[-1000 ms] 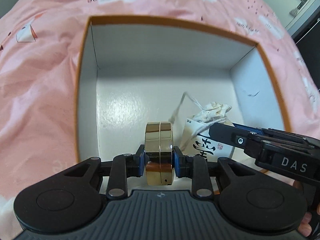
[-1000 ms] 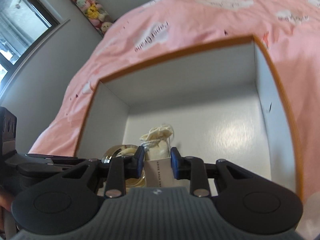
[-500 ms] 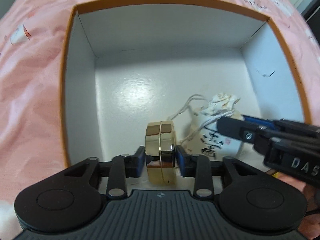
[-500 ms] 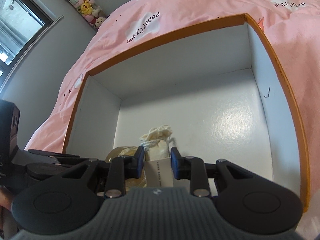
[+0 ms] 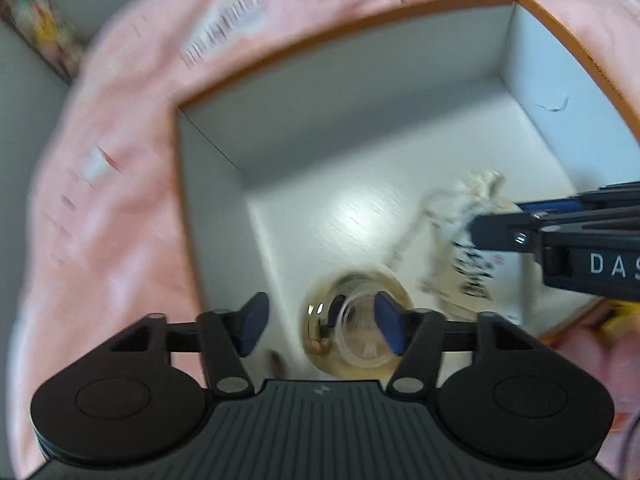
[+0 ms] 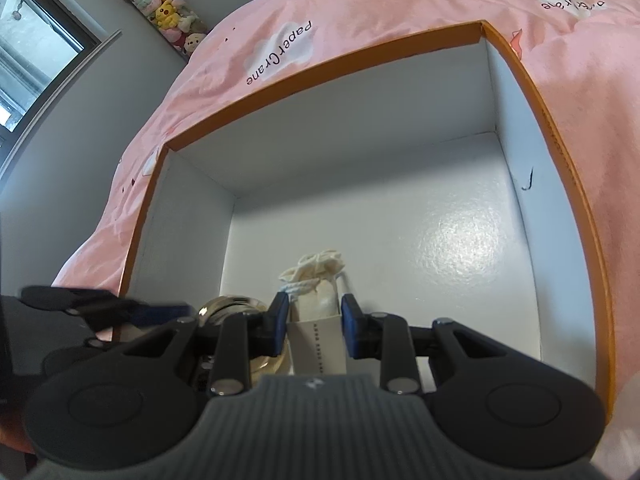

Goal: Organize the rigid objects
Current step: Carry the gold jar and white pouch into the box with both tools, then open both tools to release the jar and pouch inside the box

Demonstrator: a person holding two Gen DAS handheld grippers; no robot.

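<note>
A gold round tin [image 5: 352, 320] lies flat on the floor of the white box with an orange rim [image 5: 320, 36], at its near left corner. My left gripper [image 5: 320, 326] hangs just above it; its jaws are opening and no pad presses on the tin. The picture is blurred. My right gripper [image 6: 314, 322] is shut on a cream drawstring pouch [image 6: 316, 300] with a white card, held low in the box [image 6: 320, 64]. From the right wrist, the tin [image 6: 228, 306] and left gripper [image 6: 132, 308] show at the left. The right gripper [image 5: 504, 220] reaches in from the right.
The box sits on a pink quilt [image 6: 400, 4] printed with clouds. Most of the box floor [image 6: 440, 248] beyond the pouch is bare. A tube of plush toys [image 6: 160, 4] and a window [image 6: 28, 52] stand far left. A hand [image 5: 600, 344] shows at the right.
The left jaws have spread and let go of the gold tin, which went from standing on edge to lying flat. The left gripper rolled and shifted. The right gripper stayed shut on the pouch.
</note>
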